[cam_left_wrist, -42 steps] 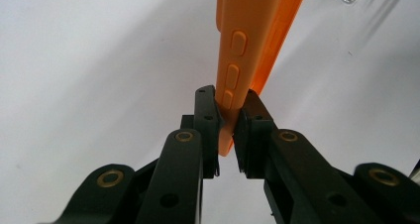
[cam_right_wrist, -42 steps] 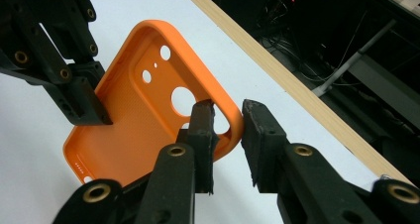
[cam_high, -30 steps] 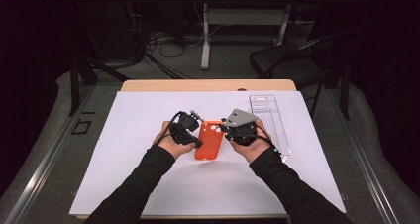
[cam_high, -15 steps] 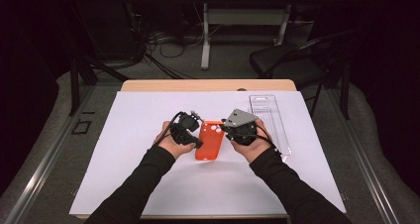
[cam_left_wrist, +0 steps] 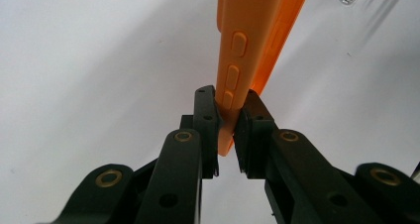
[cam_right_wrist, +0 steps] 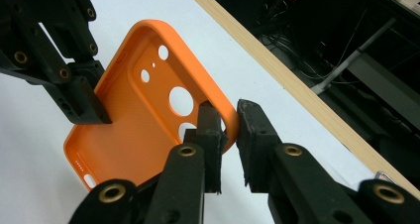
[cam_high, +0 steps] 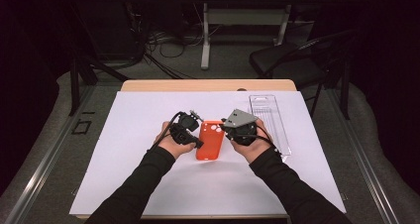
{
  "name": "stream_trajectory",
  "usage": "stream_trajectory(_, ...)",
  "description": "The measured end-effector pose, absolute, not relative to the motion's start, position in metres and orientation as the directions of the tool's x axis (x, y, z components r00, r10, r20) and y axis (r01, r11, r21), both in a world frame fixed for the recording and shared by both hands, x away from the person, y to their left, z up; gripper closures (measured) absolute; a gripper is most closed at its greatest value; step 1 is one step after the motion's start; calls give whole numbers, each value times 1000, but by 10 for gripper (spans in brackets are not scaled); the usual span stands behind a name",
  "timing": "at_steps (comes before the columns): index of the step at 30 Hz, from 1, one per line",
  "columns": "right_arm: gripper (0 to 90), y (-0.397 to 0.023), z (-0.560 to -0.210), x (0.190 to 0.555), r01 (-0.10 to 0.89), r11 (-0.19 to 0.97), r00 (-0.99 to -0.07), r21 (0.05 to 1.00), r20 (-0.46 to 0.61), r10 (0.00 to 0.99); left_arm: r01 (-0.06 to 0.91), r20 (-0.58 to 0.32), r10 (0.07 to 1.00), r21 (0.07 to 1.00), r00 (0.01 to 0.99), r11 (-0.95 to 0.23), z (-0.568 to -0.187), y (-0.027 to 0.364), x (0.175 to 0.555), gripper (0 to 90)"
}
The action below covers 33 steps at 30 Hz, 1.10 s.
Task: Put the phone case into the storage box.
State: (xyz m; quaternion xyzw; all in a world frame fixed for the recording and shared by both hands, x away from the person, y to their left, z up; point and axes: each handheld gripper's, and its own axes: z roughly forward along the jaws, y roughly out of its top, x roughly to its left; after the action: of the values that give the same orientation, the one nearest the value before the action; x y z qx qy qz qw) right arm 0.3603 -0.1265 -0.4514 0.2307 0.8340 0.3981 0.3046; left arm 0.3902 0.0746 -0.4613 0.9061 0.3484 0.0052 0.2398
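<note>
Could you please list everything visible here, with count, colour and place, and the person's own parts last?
Phone case: one, orange, mid-table, held between both tools.
Plastic tray: one, clear, on the table's right side.
Table cover: one, white sheet over the wooden tabletop.
Chair: one, black, beyond the table at right.
Cables: several, black, on the floor beyond.
Left tool: one, black, shut on the case's side edge.
Right tool: one, black, closed on the case's rim.
Hands: two, in black sleeves.
</note>
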Motion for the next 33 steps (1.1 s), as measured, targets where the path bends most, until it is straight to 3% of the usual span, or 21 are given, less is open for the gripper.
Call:
stream_trajectory(15,812,-126,-450,361,140,570,-706,810,-322,630,643,-188,638,449,746,-620,-461,77,391,755)
stream_trajectory(33,812,-131,-447,362,140,576,-700,806,-331,633,651,-212,643,479,736,-588,-460,83,393,538)
